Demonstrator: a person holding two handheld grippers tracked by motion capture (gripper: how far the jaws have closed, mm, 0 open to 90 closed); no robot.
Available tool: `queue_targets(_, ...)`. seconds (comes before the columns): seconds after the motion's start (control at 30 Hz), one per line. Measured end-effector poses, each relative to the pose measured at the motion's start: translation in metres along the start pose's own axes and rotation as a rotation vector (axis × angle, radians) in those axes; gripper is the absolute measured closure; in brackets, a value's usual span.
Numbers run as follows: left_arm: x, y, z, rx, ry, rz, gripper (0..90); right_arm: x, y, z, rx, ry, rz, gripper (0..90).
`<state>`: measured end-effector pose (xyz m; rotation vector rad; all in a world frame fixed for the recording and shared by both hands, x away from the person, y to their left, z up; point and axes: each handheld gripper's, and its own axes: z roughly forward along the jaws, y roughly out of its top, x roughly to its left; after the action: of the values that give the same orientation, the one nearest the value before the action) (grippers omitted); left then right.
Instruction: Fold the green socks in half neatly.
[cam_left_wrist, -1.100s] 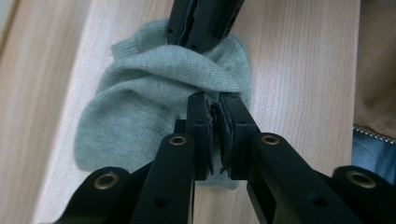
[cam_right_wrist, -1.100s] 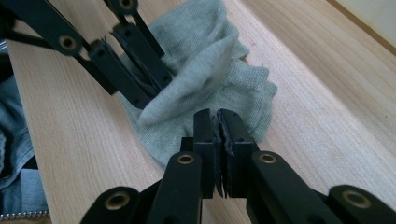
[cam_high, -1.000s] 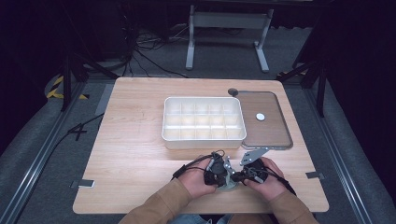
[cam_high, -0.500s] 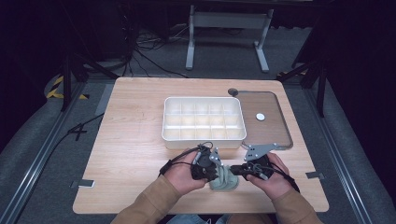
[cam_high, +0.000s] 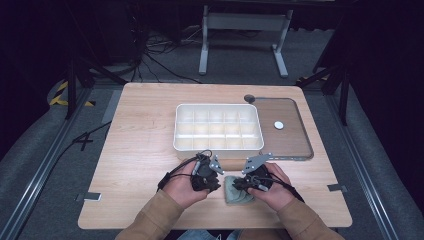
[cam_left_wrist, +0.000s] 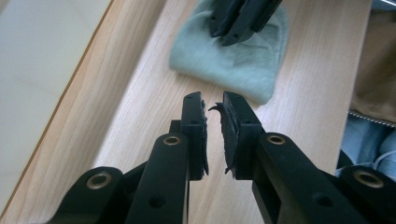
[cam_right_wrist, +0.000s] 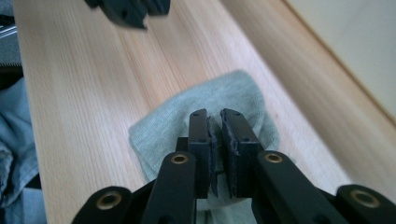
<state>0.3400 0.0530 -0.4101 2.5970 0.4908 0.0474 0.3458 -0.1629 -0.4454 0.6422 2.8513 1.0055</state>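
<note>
Near the table's (cam_high: 140, 150) front edge the folded cloth (cam_high: 239, 190) lies flat, released; both the left gripper (cam_left_wrist: 212, 100) and the right gripper (cam_right_wrist: 213, 115) are slightly parted, empty, the right's jaws having just been opening.

A: In the high view the right hand (cam_high: 272, 187) covers a part of the green cloth (cam_high: 239, 191), so its full outline cannot be seen.

B: Yes. In the right gripper view the near end of the cloth (cam_right_wrist: 205, 126) is hidden behind the jaws and cut by the bottom edge.

A: The small white thing (cam_high: 278, 125) on the tray (cam_high: 300, 145) is too small to identify.
</note>
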Motion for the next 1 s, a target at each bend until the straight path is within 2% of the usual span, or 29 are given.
queue_targets(0.07, 0.0, 0.0, 0.004, 0.005, -0.002, -0.013, 79.5, -0.001, -0.004, 0.0, 0.002, 0.009, 0.01, 83.2)
queue_targets(0.17, 0.001, 0.001, 0.012, 0.026, 0.01, -0.009, 79.0, -0.001, -0.008, 0.0, 0.001, 0.005, 0.02, 83.8)
queue_targets(0.33, 0.002, 0.005, 0.033, 0.052, -0.001, -0.004, 78.7, -0.002, -0.014, 0.002, -0.023, 0.015, 0.033, 84.2)
queue_targets(0.4, 0.001, 0.006, 0.039, 0.054, -0.005, 0.003, 78.7, 0.0, -0.016, 0.001, -0.029, 0.006, 0.029, 83.7)
queue_targets(0.47, 0.001, 0.008, 0.042, 0.062, -0.01, 0.012, 78.7, 0.002, -0.015, 0.0, -0.029, -0.003, 0.017, 81.3)
queue_targets(0.53, 0.002, 0.008, 0.043, 0.073, -0.016, 0.012, 78.7, 0.004, -0.014, -0.001, -0.041, 0.0, 0.028, 80.3)
queue_targets(0.63, 0.005, 0.009, 0.044, 0.072, -0.02, 0.026, 78.9, 0.009, -0.011, -0.007, -0.064, -0.03, 0.01, 80.1)
queue_targets(0.7, 0.004, 0.009, 0.046, 0.065, -0.028, 0.005, 79.0, 0.009, -0.013, -0.012, -0.07, -0.047, 0.01, 80.7)
queue_targets(0.73, 0.005, 0.01, 0.046, 0.076, -0.033, 0.013, 79.0, 0.009, -0.013, -0.013, -0.07, -0.052, 0.008, 80.7)
queue_targets(0.77, 0.006, 0.01, 0.047, 0.074, -0.033, 0.025, 78.9, 0.007, -0.015, -0.014, -0.064, -0.053, 0.017, 79.9)
queue_targets(0.83, 0.005, 0.01, 0.048, 0.072, -0.038, 0.017, 78.7, 0.006, -0.016, -0.013, -0.054, -0.056, 0.021, 79.3)
queue_targets(0.87, 0.004, 0.011, 0.048, 0.091, -0.046, 0.016, 78.6, 0.005, -0.019, -0.009, -0.017, -0.069, 0.025, 80.1)
queue_targets(0.9, 0.004, 0.011, 0.048, 0.091, -0.046, 0.016, 78.5, 0.005, -0.019, -0.009, -0.017, -0.069, 0.025, 80.1)
queue_targets(1.0, 0.003, 0.012, 0.05, 0.072, -0.046, 0.017, 78.1, 0.005, -0.022, -0.007, 0.012, -0.067, 0.013, 81.0)
